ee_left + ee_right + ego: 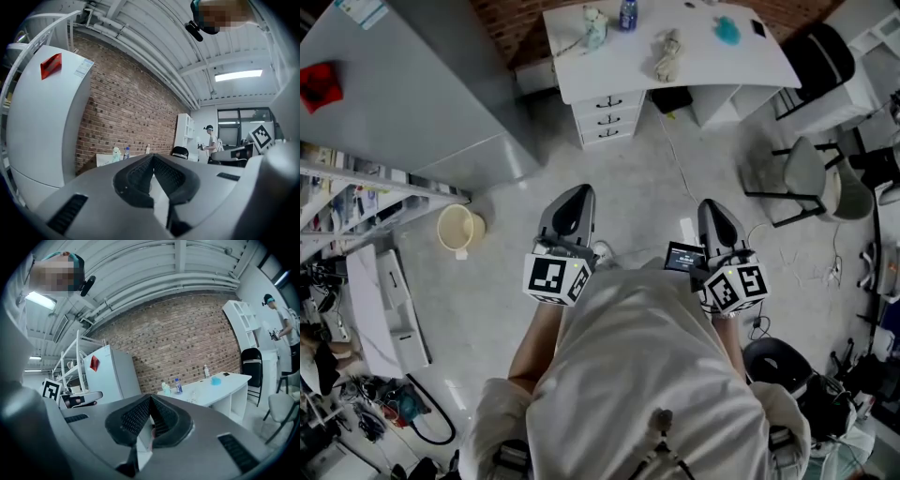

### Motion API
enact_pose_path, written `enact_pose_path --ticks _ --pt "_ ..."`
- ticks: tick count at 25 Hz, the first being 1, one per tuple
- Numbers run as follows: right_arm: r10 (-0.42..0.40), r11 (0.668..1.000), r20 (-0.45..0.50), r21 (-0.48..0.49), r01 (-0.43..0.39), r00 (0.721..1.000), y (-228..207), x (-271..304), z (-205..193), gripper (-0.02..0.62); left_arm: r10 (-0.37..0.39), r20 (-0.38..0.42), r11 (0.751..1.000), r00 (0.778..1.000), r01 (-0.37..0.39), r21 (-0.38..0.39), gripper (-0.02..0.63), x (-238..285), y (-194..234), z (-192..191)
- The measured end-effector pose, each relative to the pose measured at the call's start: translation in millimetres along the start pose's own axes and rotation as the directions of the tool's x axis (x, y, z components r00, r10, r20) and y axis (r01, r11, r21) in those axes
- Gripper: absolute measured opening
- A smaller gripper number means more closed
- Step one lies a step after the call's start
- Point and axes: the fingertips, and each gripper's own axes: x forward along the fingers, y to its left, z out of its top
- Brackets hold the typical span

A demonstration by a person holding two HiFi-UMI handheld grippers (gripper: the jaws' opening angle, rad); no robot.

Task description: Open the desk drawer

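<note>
Jaws closed and empty, the left gripper [577,192] and right gripper [711,206] point across open floor [647,178] toward the white desk [675,66]. Its drawers [607,114] sit shut under the desk's left end. The fridge [412,84] label is too small to read.

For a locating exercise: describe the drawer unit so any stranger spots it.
Find the white desk against the brick wall. Under its left end, in the head view, stands the drawer unit; unlike the open shelf under the right end, it shows three stacked fronts.
</note>
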Motion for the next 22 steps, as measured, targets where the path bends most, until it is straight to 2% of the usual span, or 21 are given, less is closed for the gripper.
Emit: enact_pose_path --ticks 6,10,13,17,22 --pt "0.051 0.999 -0.058 -0.011 -0.051 0.997 -0.8 42.6 -4.0 0.026 0.042 -0.036 0.998 0.998 -0.044 -0.037 0.008 13.3 21.9 -9.6" --pt "0.089 0.993 -0.11 -0.065 -0.097 0.99 -20.0 69.0 -5.5 0.027 0.065 -0.088 0.997 0.994 -0.069 -0.044 0.008 40.8 24.8 -27.5" --pt "0.118 0.987 -0.145 -0.092 -0.132 0.982 -50.3 94.4 -3.7 0.028 0.095 -0.095 0.995 0.991 -0.097 -0.018 0.008 76.6 27.4 -27.4" --pt "0.187 0.973 -0.187 -0.099 -0.208 0.964 -83.3 133.9 2.3 0.026 0.177 -0.07 0.984 0.982 -0.177 0.005 0.008 116.0 33.9 -14.9" --pt "0.278 0.934 -0.214 -0.169 -0.316 0.936 -115.0 185.6 18.4 0.028 0.25 -0.078 0.967 0.965 -0.246 0.059 0.008 160.1 35.9 -15.3"
